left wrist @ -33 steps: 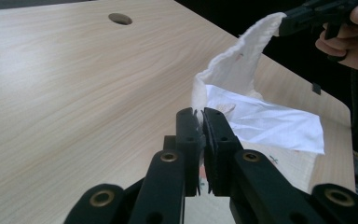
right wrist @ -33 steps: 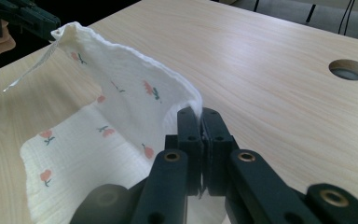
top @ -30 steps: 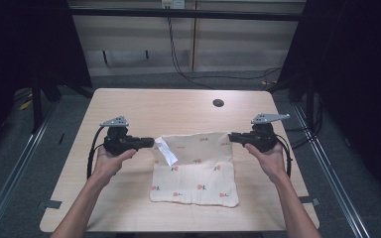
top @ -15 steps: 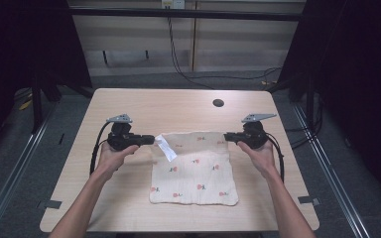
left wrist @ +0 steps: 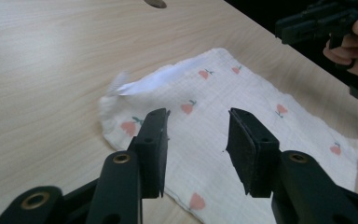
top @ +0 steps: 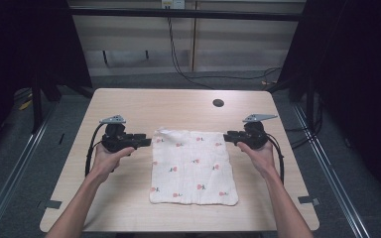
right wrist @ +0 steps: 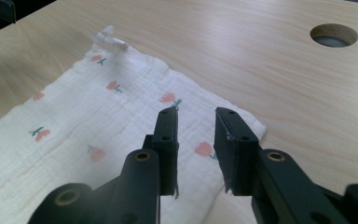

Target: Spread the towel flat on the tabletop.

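We see a table (top: pixel 129 104) of pale wood-grain laminate, smooth with a soft sheen. On it lies a cloth (top: pixel 193 166) of cream crinkled gauze, matt and finely ribbed, printed with small red fruit, with a smooth white label (left wrist: pixel 156 80) at one corner. The left gripper (left wrist: pixel 198 135) and right gripper (right wrist: pixel 196 135) are matt black plastic with brass-coloured rivets (left wrist: pixel 121 158).

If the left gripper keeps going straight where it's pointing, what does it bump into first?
Probably the white cloth with little red fruit prints. The left gripper is open, its fingers aimed across the cloth's near corner, apparently slightly above it. Depth is hard to judge, so it may skim over before touching.
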Tool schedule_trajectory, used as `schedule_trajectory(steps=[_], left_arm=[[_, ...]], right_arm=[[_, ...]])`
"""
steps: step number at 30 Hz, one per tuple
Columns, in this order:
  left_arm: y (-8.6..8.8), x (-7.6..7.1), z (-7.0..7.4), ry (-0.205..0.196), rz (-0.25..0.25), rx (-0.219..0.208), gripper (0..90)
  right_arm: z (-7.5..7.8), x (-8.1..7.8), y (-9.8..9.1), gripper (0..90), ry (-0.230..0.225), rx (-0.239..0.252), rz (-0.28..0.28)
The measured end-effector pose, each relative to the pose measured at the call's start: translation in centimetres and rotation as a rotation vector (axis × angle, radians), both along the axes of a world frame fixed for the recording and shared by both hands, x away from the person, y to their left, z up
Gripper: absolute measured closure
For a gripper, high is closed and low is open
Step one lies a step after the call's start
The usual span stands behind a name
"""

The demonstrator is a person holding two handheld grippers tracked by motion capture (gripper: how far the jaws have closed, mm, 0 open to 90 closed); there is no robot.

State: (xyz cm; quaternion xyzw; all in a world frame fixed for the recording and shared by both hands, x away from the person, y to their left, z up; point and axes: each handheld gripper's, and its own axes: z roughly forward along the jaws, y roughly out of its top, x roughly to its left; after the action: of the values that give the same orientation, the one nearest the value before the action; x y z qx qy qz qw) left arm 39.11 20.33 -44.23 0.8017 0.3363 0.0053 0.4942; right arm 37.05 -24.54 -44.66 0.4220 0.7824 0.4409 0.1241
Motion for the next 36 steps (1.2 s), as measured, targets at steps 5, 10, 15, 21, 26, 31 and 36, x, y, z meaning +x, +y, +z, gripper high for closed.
schedule_trajectory(steps=[5,10,15,21,26,31,36], left_arm=[[0.0,-1.5,0.2,-0.002,-0.029,0.057,56.3],[0.2,-3.3,0.0,-0.015,-0.067,0.077,57.2],[-1.5,-4.2,-2.1,-0.011,-0.143,0.076,68.0],[-3.4,-4.5,-4.0,0.02,-0.182,0.165,66.5],[-3.6,-5.0,-4.5,-0.002,-0.183,0.203,55.9],[-3.8,-5.3,-5.2,-0.004,-0.197,0.245,53.6],[-4.1,-5.6,-5.5,-0.023,-0.224,0.263,58.5]], right_arm=[[0.6,-1.7,0.1,64.7,-0.005,-0.037,0.017],[-0.3,-4.3,-0.3,62.5,0.018,-0.046,0.031],[-1.5,-5.8,-0.3,62.9,0.043,-0.089,0.047],[-3.4,-6.3,0.1,63.5,0.076,-0.111,0.053],[-4.5,-6.4,0.3,61.4,0.093,-0.138,0.04],[-5.1,-6.3,0.7,61.3,0.091,-0.163,0.054],[-5.3,-6.1,1.2,69.7,0.072,-0.202,0.03]])
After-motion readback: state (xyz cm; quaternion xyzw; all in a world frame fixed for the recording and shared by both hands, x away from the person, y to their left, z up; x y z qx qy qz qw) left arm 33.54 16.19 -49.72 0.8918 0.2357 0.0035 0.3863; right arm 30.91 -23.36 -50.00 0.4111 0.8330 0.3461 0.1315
